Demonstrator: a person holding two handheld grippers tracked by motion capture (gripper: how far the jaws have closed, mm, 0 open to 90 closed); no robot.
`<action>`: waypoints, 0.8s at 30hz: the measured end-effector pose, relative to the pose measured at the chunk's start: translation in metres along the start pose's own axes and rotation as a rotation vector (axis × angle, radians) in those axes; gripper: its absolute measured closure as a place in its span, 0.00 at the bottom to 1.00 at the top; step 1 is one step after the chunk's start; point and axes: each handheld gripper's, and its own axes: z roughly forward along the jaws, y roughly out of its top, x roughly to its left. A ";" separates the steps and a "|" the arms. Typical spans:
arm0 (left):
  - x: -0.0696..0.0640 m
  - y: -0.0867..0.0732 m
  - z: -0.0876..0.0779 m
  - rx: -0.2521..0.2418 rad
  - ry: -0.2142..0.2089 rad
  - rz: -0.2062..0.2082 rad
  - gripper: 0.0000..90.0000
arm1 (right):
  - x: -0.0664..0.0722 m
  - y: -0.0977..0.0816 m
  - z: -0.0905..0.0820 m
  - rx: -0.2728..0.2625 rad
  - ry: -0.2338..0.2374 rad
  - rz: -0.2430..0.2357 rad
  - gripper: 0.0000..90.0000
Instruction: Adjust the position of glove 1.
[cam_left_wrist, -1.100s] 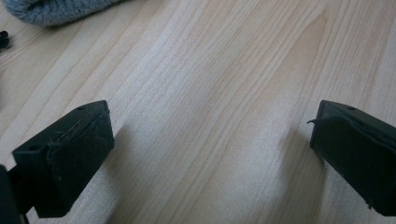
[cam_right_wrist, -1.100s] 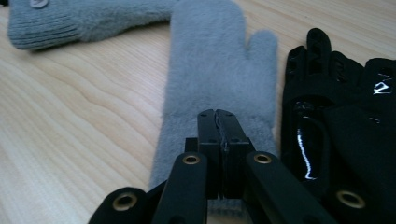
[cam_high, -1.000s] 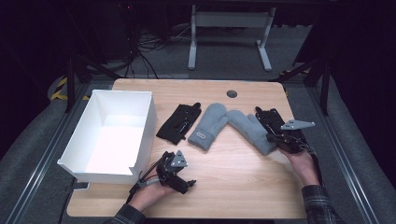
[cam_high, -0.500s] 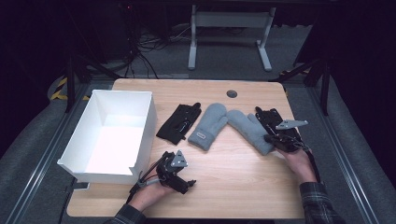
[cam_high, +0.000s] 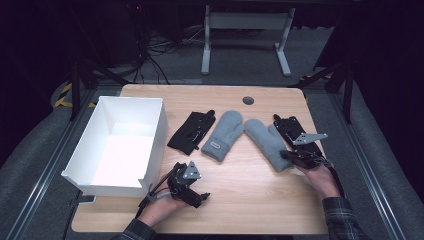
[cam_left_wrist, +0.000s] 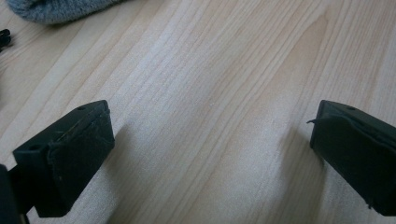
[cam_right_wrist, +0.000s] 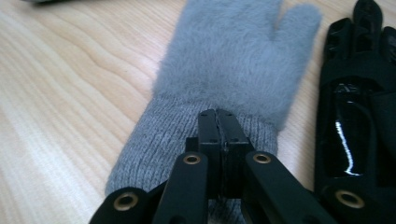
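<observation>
High view: right gripper at the near right of the desk, clamped on the knitted cuff of the right-hand grey mitten, mitten flat on the wood with fingertip end pointing away and to the left of the gripper. Probably pinched at the cuff because the ribbed edge gives a firm, thin fold to lift or drag by. Just right of that gripper, a black glove, touching or nearly touching the mitten. Farther left, a second grey mitten, then another black glove, then a white box open at the top, likely where the pieces belong. Right hand low behind the gripper, forearm coming in from the near edge, gripper pointing forward and slightly left, close to level. Left gripper near the box's front corner, resting low on bare wood, well apart from all the gloves, apparently waiting.

Left gripper view: jaws wide apart, nothing between them but bare desk; a grey mitten edge far ahead at the upper left.

Right gripper view: jaws pressed together on the mitten's ribbed cuff, a fold of knit pinched between the tips; furry palm and thumb stretching straight ahead, black glove lying alongside at the right, shiny patch facing up.
</observation>
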 end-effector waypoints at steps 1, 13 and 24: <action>0.000 0.000 0.000 0.000 0.000 -0.001 0.00 | 0.002 0.000 0.000 0.002 0.006 -0.007 1.00; -0.001 0.000 0.000 0.000 0.004 -0.010 0.00 | 0.028 -0.003 -0.007 0.013 0.089 -0.047 1.00; -0.001 0.000 0.000 0.000 0.003 -0.012 0.00 | 0.060 -0.004 -0.011 0.021 0.159 -0.105 1.00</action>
